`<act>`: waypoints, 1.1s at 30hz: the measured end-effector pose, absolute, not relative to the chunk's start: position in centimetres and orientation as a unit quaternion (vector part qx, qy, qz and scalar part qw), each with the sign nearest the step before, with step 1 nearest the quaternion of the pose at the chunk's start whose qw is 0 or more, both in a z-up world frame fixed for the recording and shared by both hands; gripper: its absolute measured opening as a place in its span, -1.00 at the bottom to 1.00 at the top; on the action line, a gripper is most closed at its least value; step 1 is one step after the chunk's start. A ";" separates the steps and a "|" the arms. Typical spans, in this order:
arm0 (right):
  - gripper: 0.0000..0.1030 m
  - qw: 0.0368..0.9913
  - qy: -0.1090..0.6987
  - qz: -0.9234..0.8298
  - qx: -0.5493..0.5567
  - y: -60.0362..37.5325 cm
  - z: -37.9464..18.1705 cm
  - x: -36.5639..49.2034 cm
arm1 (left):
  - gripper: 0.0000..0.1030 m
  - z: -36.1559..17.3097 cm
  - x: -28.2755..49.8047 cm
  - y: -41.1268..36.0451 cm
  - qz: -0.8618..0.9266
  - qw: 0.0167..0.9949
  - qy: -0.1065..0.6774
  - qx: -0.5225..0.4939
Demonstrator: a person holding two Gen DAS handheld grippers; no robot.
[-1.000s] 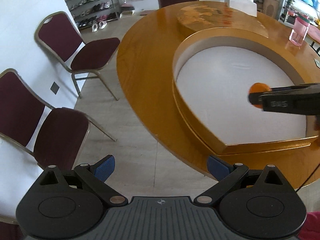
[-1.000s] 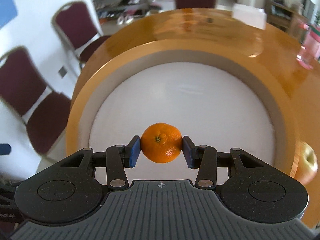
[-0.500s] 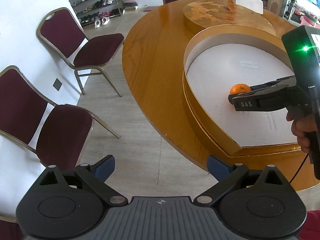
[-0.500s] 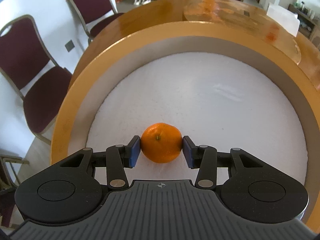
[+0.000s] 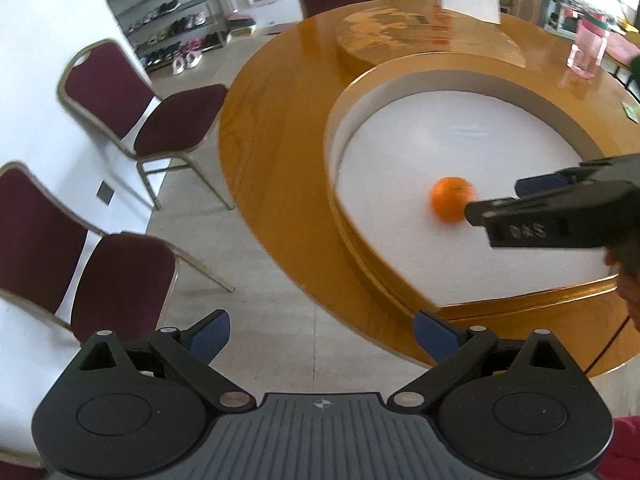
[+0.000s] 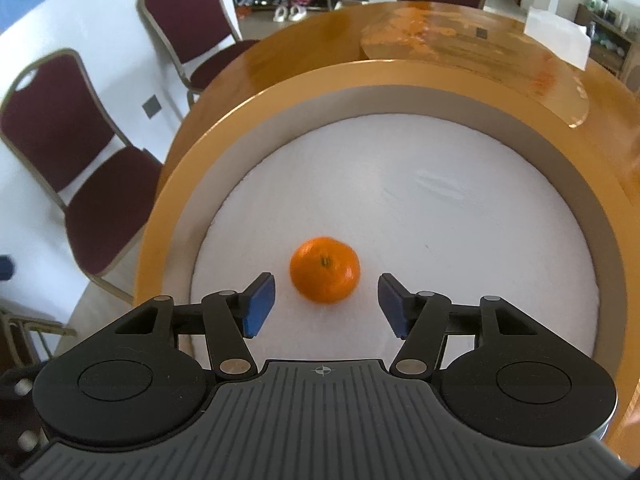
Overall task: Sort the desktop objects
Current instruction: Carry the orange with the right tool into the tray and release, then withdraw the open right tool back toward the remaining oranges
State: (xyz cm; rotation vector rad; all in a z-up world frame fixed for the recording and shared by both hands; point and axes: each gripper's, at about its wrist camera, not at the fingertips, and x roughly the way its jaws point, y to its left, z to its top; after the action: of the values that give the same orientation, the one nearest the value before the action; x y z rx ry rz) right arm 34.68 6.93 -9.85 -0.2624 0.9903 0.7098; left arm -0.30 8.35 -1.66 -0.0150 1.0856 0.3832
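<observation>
An orange mandarin (image 6: 325, 270) rests on the white floor of a big round wooden tray (image 6: 168, 184), near its left side. My right gripper (image 6: 326, 304) stands open just behind the fruit, its blue pads (image 6: 260, 306) apart and touching nothing. In the left wrist view the same mandarin (image 5: 450, 198) lies in front of the right gripper (image 5: 516, 200), which reaches in from the right. My left gripper (image 5: 322, 334) hangs open over the floor beside the table's near edge, with nothing between its fingers.
The tray (image 5: 360, 92) sits on a round orange wooden table (image 5: 272, 128). A pink bottle (image 5: 588, 46) stands at the table's far right. Several maroon chairs (image 5: 132, 108) line the white wall on the left. A white box (image 6: 558, 36) lies at the far side.
My right gripper lowered the mandarin onto the tray floor, then opened and let it go. The left gripper stayed open and shifted only slightly.
</observation>
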 end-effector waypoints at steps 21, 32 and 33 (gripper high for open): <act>0.32 0.874 0.459 0.158 -0.029 -12.0 -6.8 28.4 | 0.94 -1.6 2.5 -1.8 0.033 0.861 0.499 0.089; 0.33 0.873 0.474 0.110 -0.009 -15.0 -8.1 27.0 | 0.94 -1.7 2.1 -4.1 0.013 0.861 0.494 0.118; 0.33 0.873 0.475 0.108 -0.009 -15.2 -8.3 27.1 | 0.94 -1.7 2.1 -4.1 0.013 0.861 0.495 0.119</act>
State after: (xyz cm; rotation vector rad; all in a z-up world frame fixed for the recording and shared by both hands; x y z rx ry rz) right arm 27.06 -15.20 -8.30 -0.0186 0.9930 0.2251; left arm 2.13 -4.13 -1.73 0.2494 1.0385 0.0276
